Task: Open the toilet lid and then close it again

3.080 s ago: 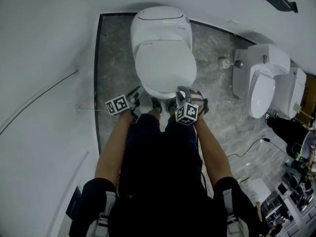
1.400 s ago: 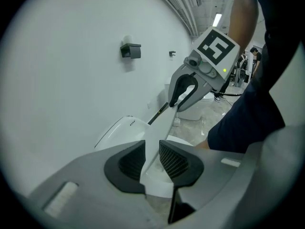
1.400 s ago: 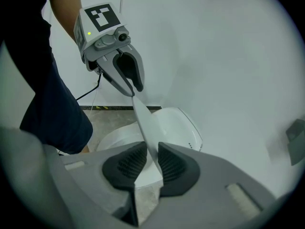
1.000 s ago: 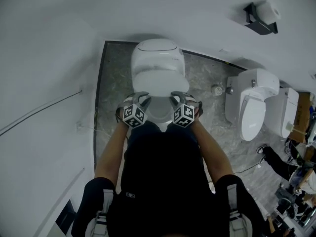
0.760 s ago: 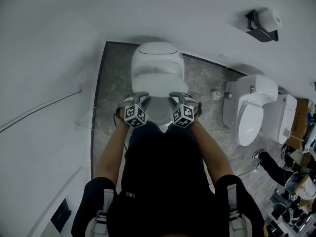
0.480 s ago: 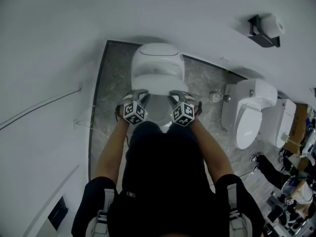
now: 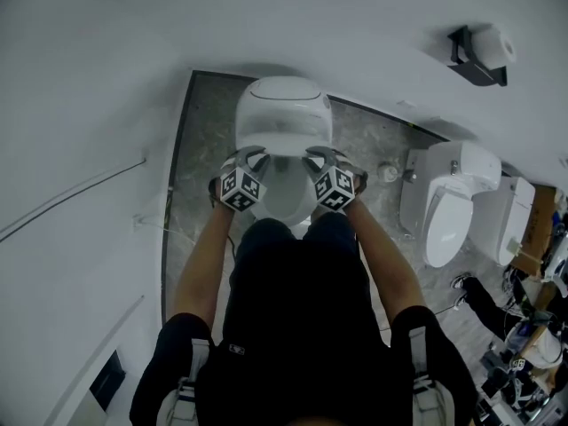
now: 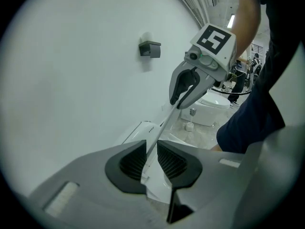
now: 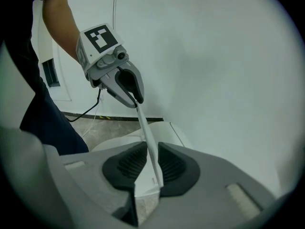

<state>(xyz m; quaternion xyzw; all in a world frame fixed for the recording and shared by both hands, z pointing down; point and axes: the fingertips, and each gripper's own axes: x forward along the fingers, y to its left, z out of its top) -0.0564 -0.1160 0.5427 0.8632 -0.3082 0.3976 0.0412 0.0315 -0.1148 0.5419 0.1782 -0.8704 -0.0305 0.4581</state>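
Note:
The white toilet [image 7: 282, 105] stands against the wall below me. Its lid [image 7: 284, 152] is tilted up off the seat [image 7: 286, 198], held by its front edge from both sides. My left gripper [image 7: 254, 157] is shut on the lid's left part; the thin lid edge [image 8: 164, 123] runs between its pads [image 8: 131, 160]. My right gripper [image 7: 317, 156] grips the right part, and the lid edge [image 9: 146, 128] lies between its pads [image 9: 174, 163] while its jaws are opening slightly. Each gripper view shows the other gripper clamped further along the edge, the right one [image 8: 185, 87] and the left one [image 9: 127, 86].
A second toilet [image 7: 448, 202] and a third one [image 7: 525, 216] stand to the right, with a toilet brush [image 7: 388, 173] between. A paper holder [image 7: 484, 50] hangs on the wall. A cable [image 7: 71, 204] runs along the left wall. My legs stand just before the bowl.
Both grippers have moved up and toward the tank with the lid's front edge. The lid has tilted further up, and more of the seat shows below it.

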